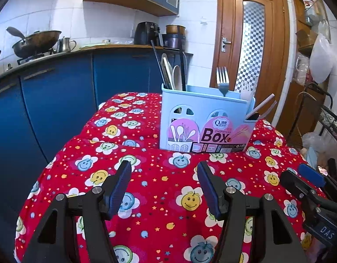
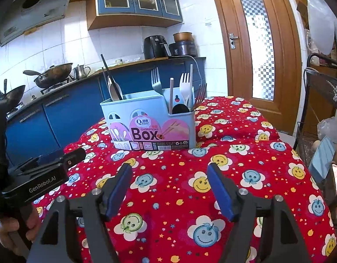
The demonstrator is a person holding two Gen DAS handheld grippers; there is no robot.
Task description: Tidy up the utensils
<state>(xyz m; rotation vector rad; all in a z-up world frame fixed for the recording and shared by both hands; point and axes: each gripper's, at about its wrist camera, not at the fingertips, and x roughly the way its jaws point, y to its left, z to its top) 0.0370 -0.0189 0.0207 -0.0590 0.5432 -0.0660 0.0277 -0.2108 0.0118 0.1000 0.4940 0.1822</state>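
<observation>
The light blue box (image 2: 151,120) stood upright on my red smiley cloth (image 2: 190,175). Forks (image 2: 156,81), spoons (image 1: 177,76) and black chopsticks (image 1: 158,65) stuck up out of it.

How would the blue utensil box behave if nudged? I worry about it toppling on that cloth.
The blue utensil box looks like thin plastic, so probably light. Tall utensils such as the metal fork and black chopsticks rise well above its rim, likely making it top-heavy. The red cloth lies in soft folds, so a push might tip it rather than slide it.
</observation>
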